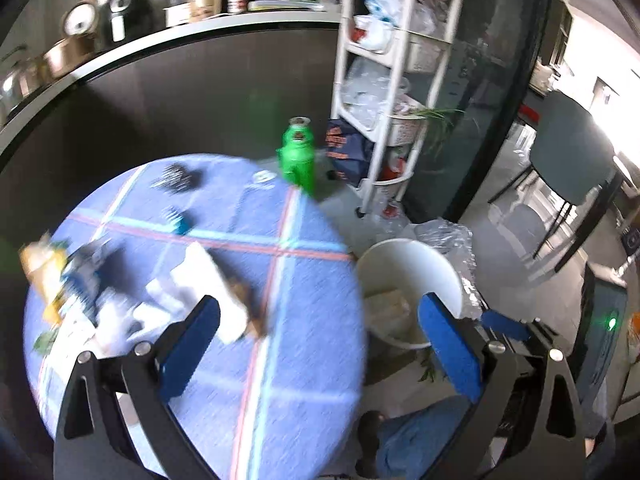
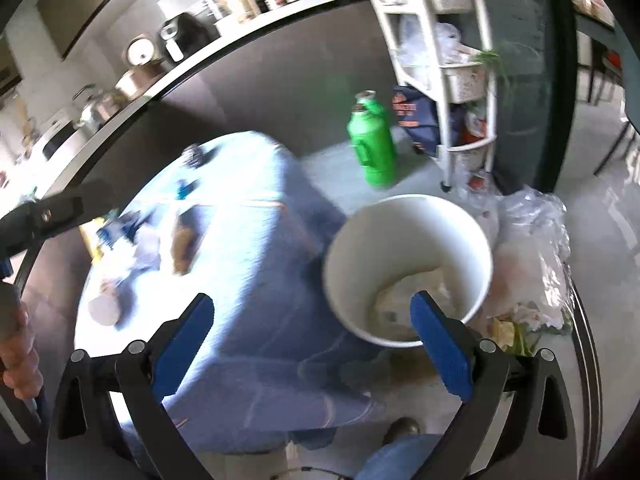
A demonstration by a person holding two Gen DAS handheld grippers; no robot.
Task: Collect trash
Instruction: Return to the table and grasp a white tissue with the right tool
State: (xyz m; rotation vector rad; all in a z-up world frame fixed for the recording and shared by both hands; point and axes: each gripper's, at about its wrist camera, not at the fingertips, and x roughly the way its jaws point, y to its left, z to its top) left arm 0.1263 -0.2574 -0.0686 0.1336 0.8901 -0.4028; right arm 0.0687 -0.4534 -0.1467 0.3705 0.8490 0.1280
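Big picture first: a long dark kitchen unit (image 1: 192,92) curves across the back, its top crowded with pots and appliances too blurred to sort out. In front of it sits the round counter (image 1: 304,360) under a blue checked cloth, and beside that a tall white shelf rack (image 1: 380,52) stuffed with plastic bags. A green jug (image 1: 298,156) stands on the floor between the counter and the rack.

Down by the counter's edge is the white bucket (image 2: 404,224), standing upright on the floor, with pale crumpled trash lying in its bottom. A heap of clear plastic (image 2: 536,248) lies on the floor, touching the bucket's far side.

On the cloth, more trash waits: a white carton (image 1: 212,280) lying on its side mid-counter, a yellow and blue wrapper (image 1: 56,280) near the left rim, and small dark bits farther back, all smeared by motion blur.

Left gripper (image 1: 320,332) hangs over the counter's edge, blue fingers (image 1: 188,348) spread wide, nothing between them. Right gripper (image 2: 316,332) hangs above the gap between counter and bucket, fingers (image 2: 440,348) also spread wide and holding nothing. Jeans and a shoe show below.
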